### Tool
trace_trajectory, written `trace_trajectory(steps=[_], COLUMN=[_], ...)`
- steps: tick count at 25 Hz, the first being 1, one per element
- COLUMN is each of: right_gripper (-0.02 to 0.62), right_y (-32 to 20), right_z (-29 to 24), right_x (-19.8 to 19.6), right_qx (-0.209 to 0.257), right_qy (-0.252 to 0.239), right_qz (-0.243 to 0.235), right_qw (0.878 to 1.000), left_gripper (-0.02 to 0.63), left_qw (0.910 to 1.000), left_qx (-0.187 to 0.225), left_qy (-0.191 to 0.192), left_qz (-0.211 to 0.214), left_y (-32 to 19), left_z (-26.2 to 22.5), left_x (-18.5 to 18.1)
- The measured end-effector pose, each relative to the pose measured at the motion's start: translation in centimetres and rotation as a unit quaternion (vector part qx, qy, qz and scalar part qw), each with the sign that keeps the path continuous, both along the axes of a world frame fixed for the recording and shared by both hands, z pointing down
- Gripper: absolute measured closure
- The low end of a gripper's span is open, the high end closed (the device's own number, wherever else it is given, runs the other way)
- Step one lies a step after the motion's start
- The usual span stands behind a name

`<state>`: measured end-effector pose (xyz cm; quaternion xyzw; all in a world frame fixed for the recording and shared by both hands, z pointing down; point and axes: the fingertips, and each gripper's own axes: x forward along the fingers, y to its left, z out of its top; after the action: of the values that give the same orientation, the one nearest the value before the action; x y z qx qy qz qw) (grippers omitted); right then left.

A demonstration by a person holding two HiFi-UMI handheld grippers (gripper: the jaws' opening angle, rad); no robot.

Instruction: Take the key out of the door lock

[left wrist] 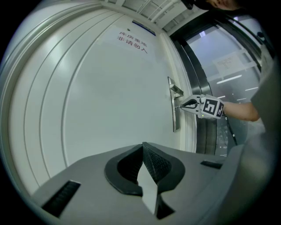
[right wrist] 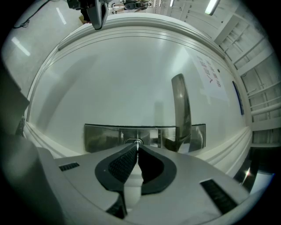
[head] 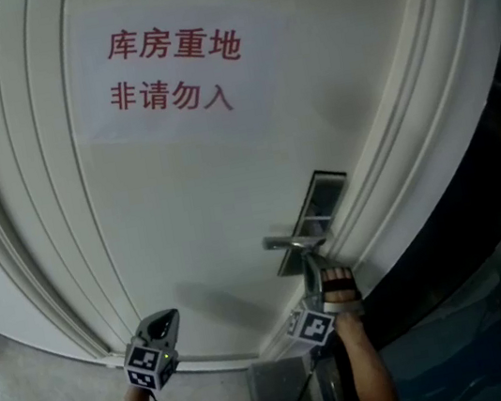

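Silver metal shows as a thin upright sliver where the small key (right wrist: pixel 138 142) sits in the brushed steel lock plate (right wrist: pixel 103 137), low at the centre of the right gripper view. It lies left of the steel lever handle (right wrist: pixel 181 105) on the white panelled door (right wrist: pixel 109 79). Little more of the key can be made out. It is pinched between the closed tips of the right claw (right wrist: pixel 137 147), which is held up against the plate. The left claw (left wrist: pixel 143 148) is seen well apart from the lock, at the lower left of the head view, its jaws closed together on nothing.
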<state>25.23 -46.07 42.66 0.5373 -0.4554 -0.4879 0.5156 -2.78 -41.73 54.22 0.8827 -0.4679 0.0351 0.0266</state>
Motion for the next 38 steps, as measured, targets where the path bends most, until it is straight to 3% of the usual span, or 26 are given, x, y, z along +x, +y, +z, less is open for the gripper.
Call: trace_trajectory(steps=[38], right_gripper=[0.574], right_y=[1.6], right_z=[0.3], right_x=[0.1], right_qx=[0.002], right_qy=[-0.005], right_qz=[0.026], right_qw=[1.0], left_gripper=[0.597], left_qw=[1.0], left_qx=[-0.002], left_qy=[-0.007], left_qz=[-0.001], left_y=[2.4], left_z=[0.3], left_x=[-3.3])
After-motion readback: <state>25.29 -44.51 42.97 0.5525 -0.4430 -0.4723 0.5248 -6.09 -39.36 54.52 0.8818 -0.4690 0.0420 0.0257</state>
